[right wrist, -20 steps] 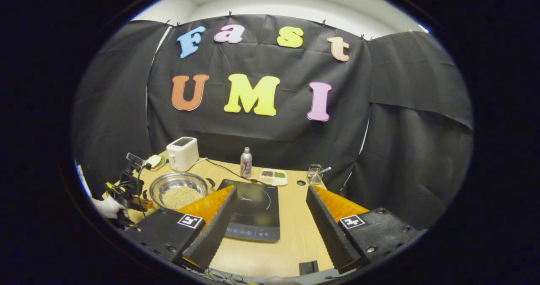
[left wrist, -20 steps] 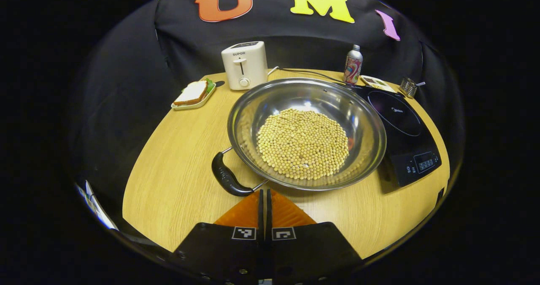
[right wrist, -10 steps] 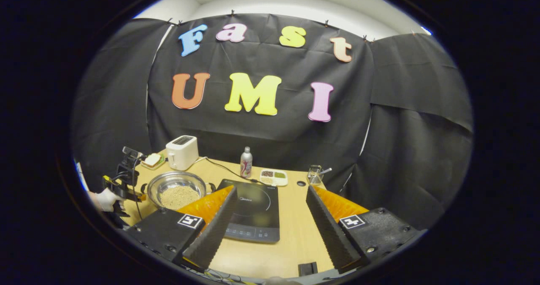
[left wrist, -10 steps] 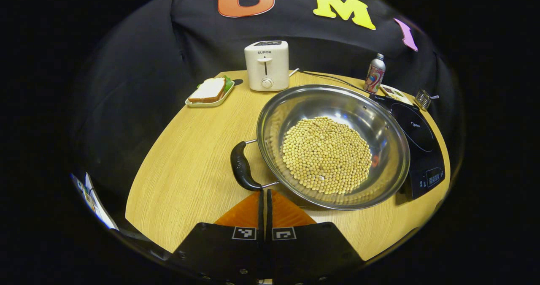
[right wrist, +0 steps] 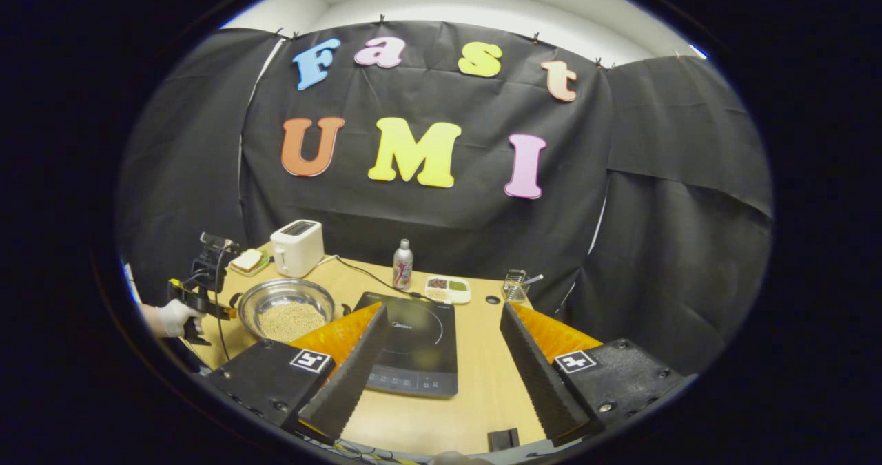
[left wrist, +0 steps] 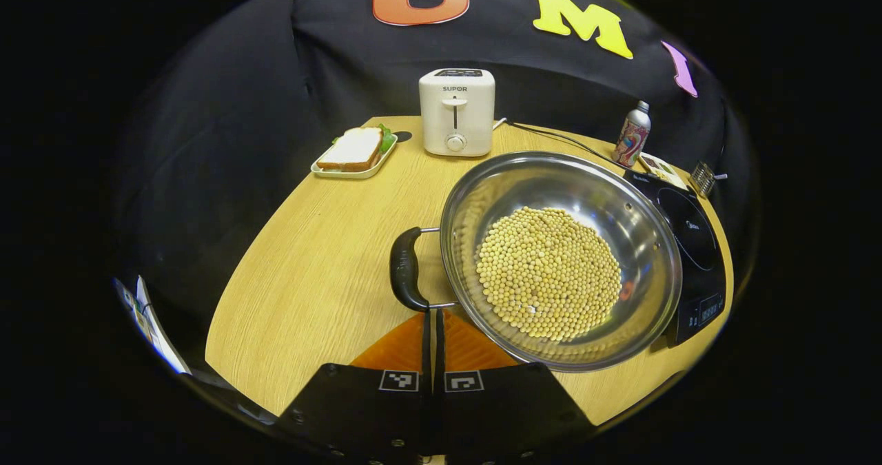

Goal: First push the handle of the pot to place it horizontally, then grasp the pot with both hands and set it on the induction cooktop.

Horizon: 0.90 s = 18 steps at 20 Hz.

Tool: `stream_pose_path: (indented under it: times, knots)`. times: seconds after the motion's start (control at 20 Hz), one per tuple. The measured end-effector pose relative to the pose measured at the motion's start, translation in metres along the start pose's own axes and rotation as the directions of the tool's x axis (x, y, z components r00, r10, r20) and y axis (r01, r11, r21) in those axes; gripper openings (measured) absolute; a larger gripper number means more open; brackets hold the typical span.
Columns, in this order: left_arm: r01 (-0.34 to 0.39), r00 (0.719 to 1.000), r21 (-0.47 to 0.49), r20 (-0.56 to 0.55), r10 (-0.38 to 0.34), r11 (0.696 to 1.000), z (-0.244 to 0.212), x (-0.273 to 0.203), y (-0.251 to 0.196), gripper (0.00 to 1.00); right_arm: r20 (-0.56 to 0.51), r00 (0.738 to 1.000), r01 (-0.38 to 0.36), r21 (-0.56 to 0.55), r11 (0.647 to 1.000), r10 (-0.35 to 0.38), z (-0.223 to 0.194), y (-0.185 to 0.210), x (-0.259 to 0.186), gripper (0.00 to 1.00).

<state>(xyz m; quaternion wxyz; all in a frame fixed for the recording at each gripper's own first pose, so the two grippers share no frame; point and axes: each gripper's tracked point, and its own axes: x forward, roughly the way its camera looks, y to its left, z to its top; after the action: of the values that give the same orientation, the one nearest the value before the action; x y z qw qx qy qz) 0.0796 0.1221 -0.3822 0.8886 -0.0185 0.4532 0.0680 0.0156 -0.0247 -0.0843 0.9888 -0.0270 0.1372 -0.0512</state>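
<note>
A steel pot (left wrist: 561,258) full of pale beans stands on the wooden table, its right edge against the black induction cooktop (left wrist: 689,234). Its black side handle (left wrist: 404,269) points toward me. My left gripper (left wrist: 434,312) is shut with nothing in it, its tips at the handle's near end. In the right gripper view my right gripper (right wrist: 443,308) hangs open above the cooktop (right wrist: 413,334). Left of it are the pot (right wrist: 286,306) and a gloved hand (right wrist: 172,317) that holds the left gripper (right wrist: 207,289).
A white toaster (left wrist: 457,110) and a tray with a sandwich (left wrist: 355,151) stand at the back left. A bottle (left wrist: 632,134), a small divided dish (right wrist: 446,288) and a wire holder (right wrist: 513,286) line the back edge. A cable (left wrist: 551,134) runs behind the pot.
The pot has turned: its near handle swung from the lower left round to face my left gripper, which shifted left along the table's edge. The right gripper has barely moved.
</note>
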Motion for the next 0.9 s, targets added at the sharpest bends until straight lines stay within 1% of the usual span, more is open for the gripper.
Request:
stream_pose_path:
  times: [0.05,0.1,0.15,0.2,0.25,0.3,0.35,0.4,0.45,0.5,0.55,0.6,0.7,0.8,0.85,0.9]
  knots:
    - [-0.003,1.000,0.001,0.000,0.003,1.000,0.002,0.001,0.003,0.10,-0.002,1.000,-0.001,0.000,1.000,0.001,0.000,0.001,0.001,1.00]
    - [-0.006,1.000,0.001,0.001,0.006,1.000,0.004,0.003,0.005,0.00,-0.004,1.000,-0.002,0.000,1.000,0.002,-0.001,0.001,0.002,1.00]
    - [-0.008,1.000,0.000,0.000,0.008,1.000,0.007,0.006,0.007,0.10,-0.006,1.000,-0.002,-0.001,1.000,0.002,-0.001,0.002,0.003,1.00]
    - [-0.009,1.000,0.001,0.003,0.009,1.000,0.009,0.008,0.009,0.10,-0.007,1.000,-0.001,-0.001,1.000,0.001,-0.002,0.002,0.003,1.00]
    - [-0.010,1.000,0.003,0.003,0.010,1.000,0.012,0.011,0.010,0.00,-0.009,1.000,-0.001,-0.002,1.000,0.001,-0.002,0.003,0.003,1.00]
    - [-0.011,1.000,0.003,0.004,0.010,1.000,0.014,0.013,0.013,0.00,-0.011,1.000,-0.001,-0.004,1.000,0.001,-0.002,0.003,0.004,1.00]
    - [-0.011,1.000,0.004,0.005,0.011,1.000,0.017,0.016,0.014,0.10,-0.011,1.000,-0.001,-0.007,1.000,0.001,-0.002,0.004,0.003,1.00]
    - [-0.010,1.000,0.005,0.004,0.010,1.000,0.020,0.017,0.014,0.00,-0.012,1.000,0.000,-0.011,1.000,0.000,-0.003,0.004,0.003,1.00]
    - [-0.009,1.000,0.007,0.004,0.009,1.000,0.022,0.020,0.015,0.10,-0.012,1.000,0.001,-0.012,1.000,-0.001,-0.002,0.004,0.004,1.00]
    - [-0.011,1.000,0.014,0.004,0.011,1.000,0.024,0.022,0.016,0.00,-0.013,1.000,0.002,-0.011,1.000,-0.002,-0.002,0.004,0.005,1.00]
    - [-0.013,1.000,0.022,0.005,0.013,1.000,0.026,0.023,0.018,0.10,-0.017,1.000,0.001,-0.010,1.000,-0.001,-0.002,0.005,0.005,1.00]
    - [-0.015,1.000,0.029,0.006,0.015,0.999,0.028,0.026,0.019,0.10,-0.018,1.000,0.000,-0.008,1.000,0.000,-0.003,0.006,0.006,1.00]
    - [-0.017,1.000,0.048,0.006,0.017,0.999,0.035,0.031,0.022,0.00,-0.022,1.000,-0.001,-0.008,1.000,0.000,-0.004,0.007,0.007,1.00]
    - [-0.024,0.999,0.065,0.039,0.022,0.998,0.049,0.032,0.024,0.00,-0.024,1.000,-0.001,-0.008,1.000,0.001,-0.005,0.009,0.010,1.00]
    - [-0.025,0.999,0.069,0.046,0.022,0.997,0.053,0.033,0.024,0.10,-0.027,1.000,-0.003,-0.007,1.000,0.003,-0.005,0.011,0.011,1.00]
    - [-0.024,0.999,0.066,0.045,0.021,0.998,0.054,0.033,0.024,0.10,-0.032,0.999,-0.006,-0.006,1.000,0.005,-0.008,0.014,0.012,1.00]
